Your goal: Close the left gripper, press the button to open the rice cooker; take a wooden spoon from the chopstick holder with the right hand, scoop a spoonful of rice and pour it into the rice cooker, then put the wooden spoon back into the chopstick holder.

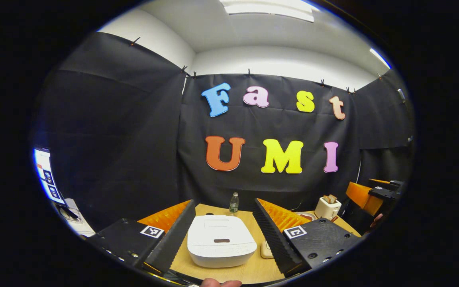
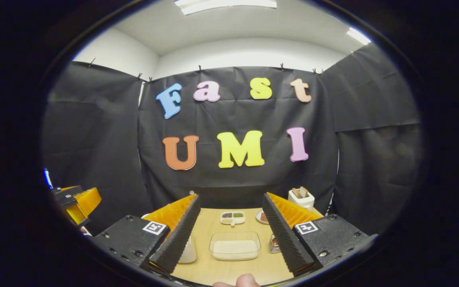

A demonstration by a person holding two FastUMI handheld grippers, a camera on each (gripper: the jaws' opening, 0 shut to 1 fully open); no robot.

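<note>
While level above the table (image 1: 249, 275), both grippers' fingers (image 1: 181, 235) (image 2: 279, 231) spread, empty.

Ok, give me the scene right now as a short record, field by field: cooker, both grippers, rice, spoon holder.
rice cooker: white, lid down, on the wooden table, between the left gripper's fingers
left gripper: open, above the table
right gripper: open, holding nothing
rice container: clear, holds rice, ahead of right gripper
chopstick holder: white, back right of the table, wooden handles sticking up
water bottle: upright behind the cooker
</note>
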